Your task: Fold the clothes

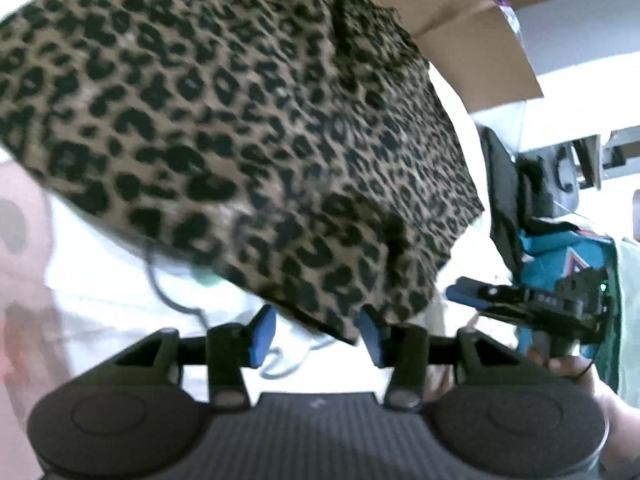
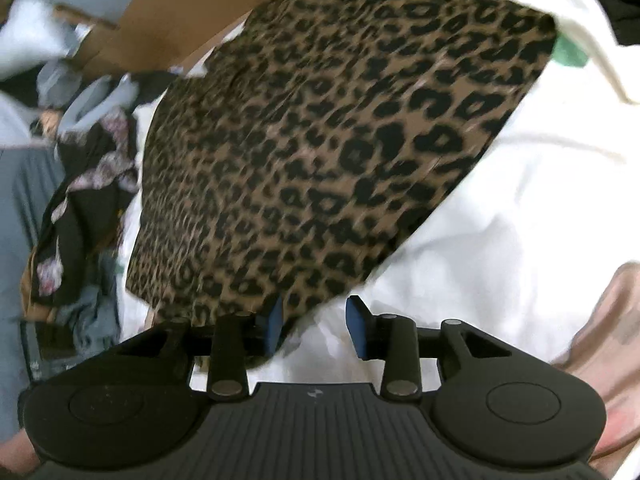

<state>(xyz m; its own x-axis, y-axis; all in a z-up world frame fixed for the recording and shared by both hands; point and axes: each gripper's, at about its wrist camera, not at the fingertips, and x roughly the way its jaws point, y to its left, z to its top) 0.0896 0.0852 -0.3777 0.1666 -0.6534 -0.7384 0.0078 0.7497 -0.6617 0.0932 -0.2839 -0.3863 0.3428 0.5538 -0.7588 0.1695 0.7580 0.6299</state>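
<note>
We saw the leopard-print garment point(image 1: 248, 128) lying on white fabric point(image 2: 500, 220); our left tool point(image 1: 316, 336) and right tool point(image 2: 314, 326) both stood released, gripping nothing.

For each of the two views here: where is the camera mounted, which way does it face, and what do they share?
Left wrist: on the left gripper, angled down at the leopard-print garment; jaws open, and the right gripper with a hand shows.
Right wrist: on the right gripper, angled down at the garment; jaws open, no fabric pinched.
Shared: the garment, white cloth beneath it, and a cardboard box behind.
</note>
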